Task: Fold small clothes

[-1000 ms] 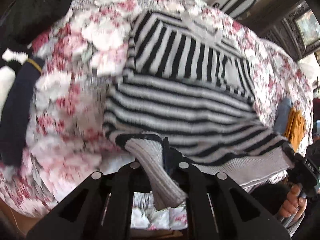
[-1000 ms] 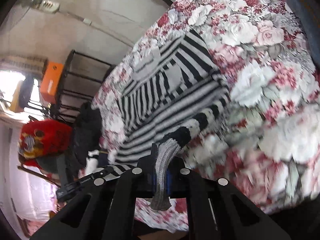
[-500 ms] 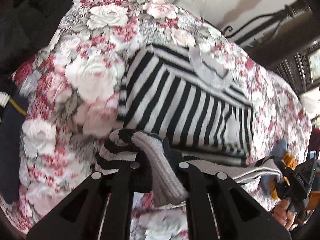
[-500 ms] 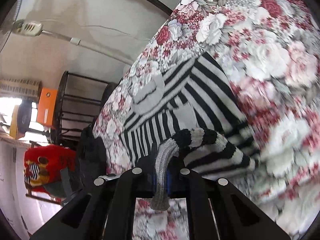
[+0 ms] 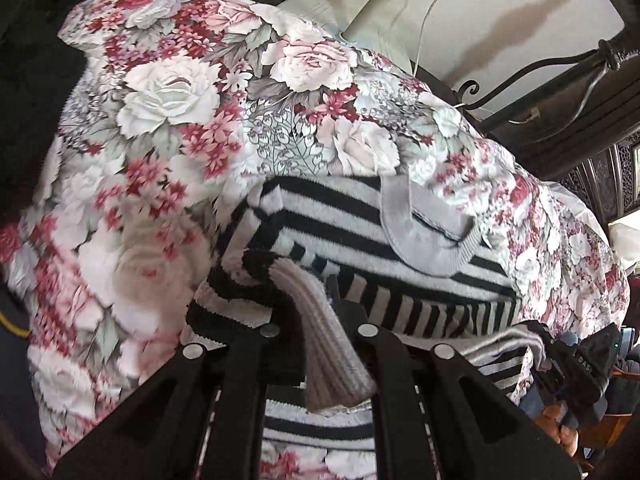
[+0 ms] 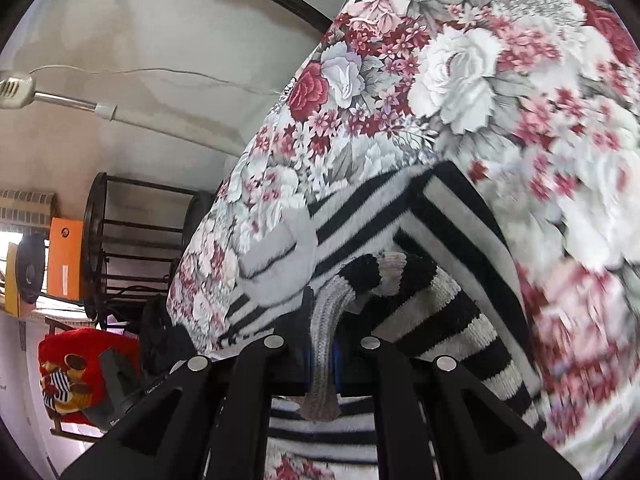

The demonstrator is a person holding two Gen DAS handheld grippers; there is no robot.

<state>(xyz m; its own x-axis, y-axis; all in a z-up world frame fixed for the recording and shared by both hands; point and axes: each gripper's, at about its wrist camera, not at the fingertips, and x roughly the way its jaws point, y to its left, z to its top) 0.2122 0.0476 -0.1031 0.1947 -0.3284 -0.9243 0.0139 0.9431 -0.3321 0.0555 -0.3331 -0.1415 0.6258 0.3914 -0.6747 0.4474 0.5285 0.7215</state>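
A black-and-white striped sweater [image 5: 360, 216] with a grey collar [image 5: 424, 236] lies on the floral bedspread [image 5: 168, 96]. My left gripper [image 5: 316, 292] pinches the grey ribbed hem [image 5: 328, 344] at one corner, lifted and carried over the body close to the collar. Its jaws are opening, with the hem still between them. In the right wrist view my right gripper [image 6: 324, 312] grips the other corner of the hem [image 6: 322, 360] above the sweater [image 6: 452, 232]. Those jaws are opening too, knit still between the pads. The right gripper [image 5: 592, 364] also shows at the left view's right edge.
Black clothing [image 5: 32, 80] is piled at the bed's left edge. A dark iron bed frame [image 5: 560, 68] runs behind the bed by the wall. Beside the bed stand a black rack [image 6: 132, 240], an orange box [image 6: 64, 256] and a red plush toy [image 6: 76, 364].
Both grippers carried the hem forward over the sweater toward the collar. The lower half now lies folded over the upper half, so less of the stripes shows.
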